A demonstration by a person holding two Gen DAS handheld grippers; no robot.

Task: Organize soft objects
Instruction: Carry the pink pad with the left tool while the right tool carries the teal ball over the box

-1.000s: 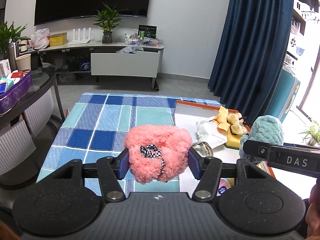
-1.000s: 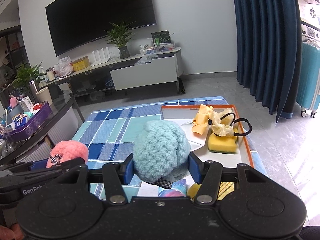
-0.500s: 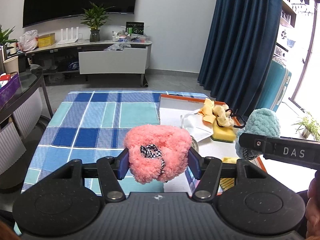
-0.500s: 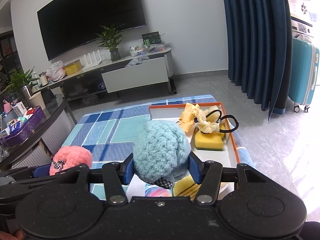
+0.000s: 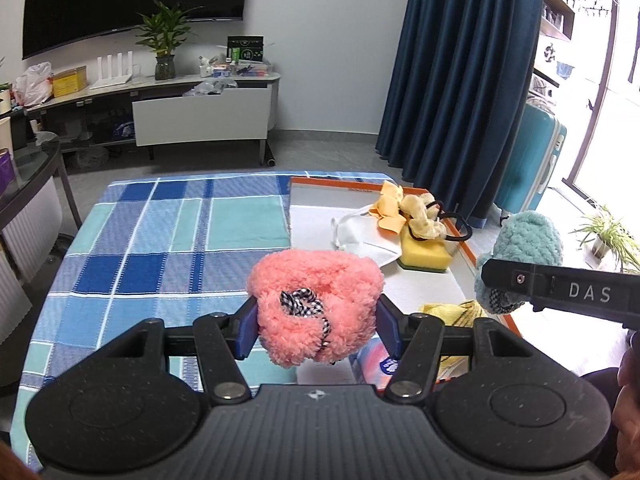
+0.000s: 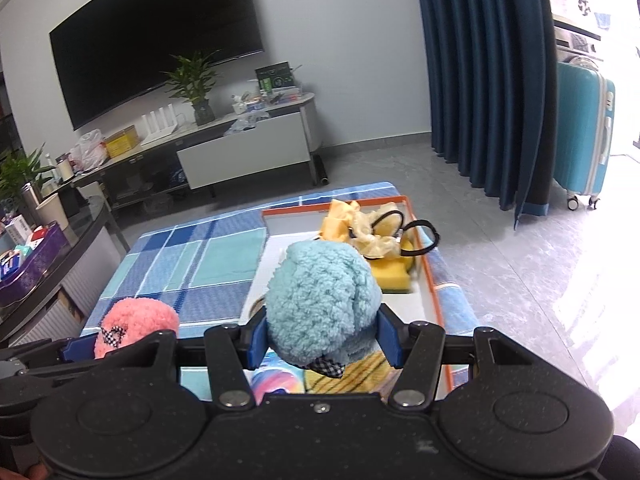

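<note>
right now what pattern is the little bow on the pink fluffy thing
Black-and-white check, on the bow of the pink fluffy thing; clearest in the left wrist view.

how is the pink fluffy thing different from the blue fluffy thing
The pink fluffy thing sits in the left hand-held gripper over the checked cloth; the blue fluffy thing sits in the right hand-held gripper over the orange-rimmed tray. Both are plush, with a black-and-white checked bow.

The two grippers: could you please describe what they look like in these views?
Both the left gripper and the right gripper are matte black speckled plastic with round discs, silver screws and blue finger pads. The right one's side reads "DAS" in white.
</note>
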